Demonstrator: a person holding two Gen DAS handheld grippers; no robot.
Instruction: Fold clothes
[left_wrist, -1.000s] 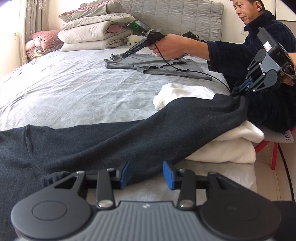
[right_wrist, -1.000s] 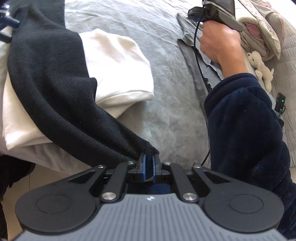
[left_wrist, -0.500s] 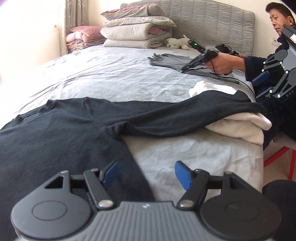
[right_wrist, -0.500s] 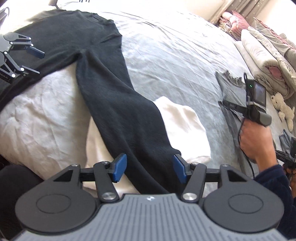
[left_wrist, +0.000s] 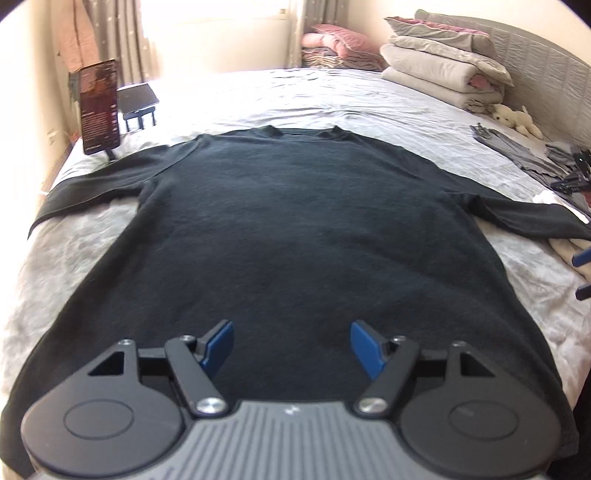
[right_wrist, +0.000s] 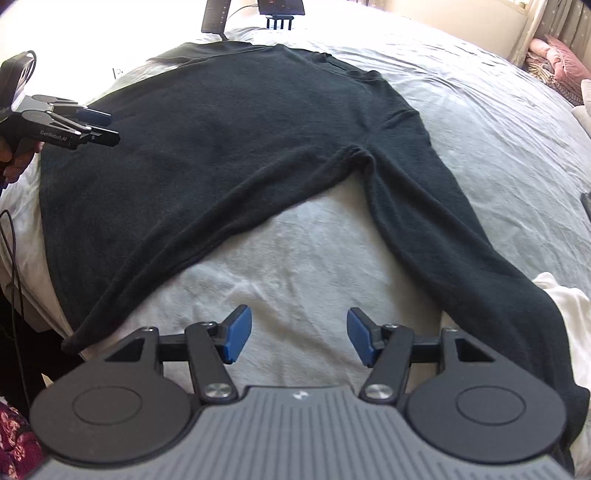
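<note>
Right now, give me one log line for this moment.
stage: pre-fold | black sweater flat on bed | left gripper open, empty | right gripper open, empty

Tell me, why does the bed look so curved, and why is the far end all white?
Left wrist view: the fisheye lens bows the bed, and window light washes out its far edge, leaving the black sweater dim. Right wrist view: the same bulging, with glare whitening the top left corner beyond the sweater.
</note>
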